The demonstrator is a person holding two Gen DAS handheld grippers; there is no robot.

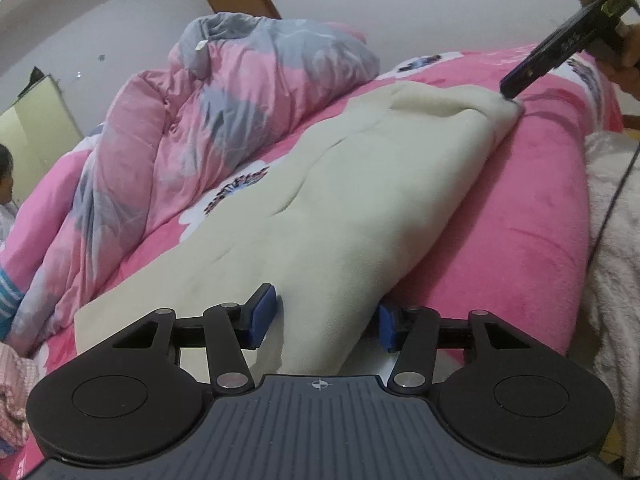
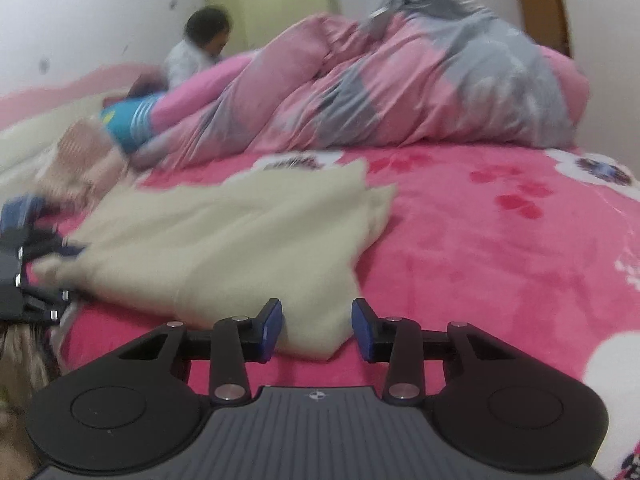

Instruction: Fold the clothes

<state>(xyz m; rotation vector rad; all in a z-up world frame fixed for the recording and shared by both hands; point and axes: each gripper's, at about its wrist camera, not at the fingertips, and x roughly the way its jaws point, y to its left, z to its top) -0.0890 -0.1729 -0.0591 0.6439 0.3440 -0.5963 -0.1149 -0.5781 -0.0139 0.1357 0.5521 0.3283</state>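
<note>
Left wrist view shows our left hand-held gripper (image 1: pixel 326 322) spread wide around one end of the cream garment (image 1: pixel 320 200) on the pink bed (image 1: pixel 520 216). Our right hand-held gripper (image 2: pixel 317 330) likewise straddles a corner unclenched. We should probably clench both ends evenly, keeping the edges aligned.

Dim even indoor light; right wrist view motion-blurred; fisheye-curved edges.
</note>
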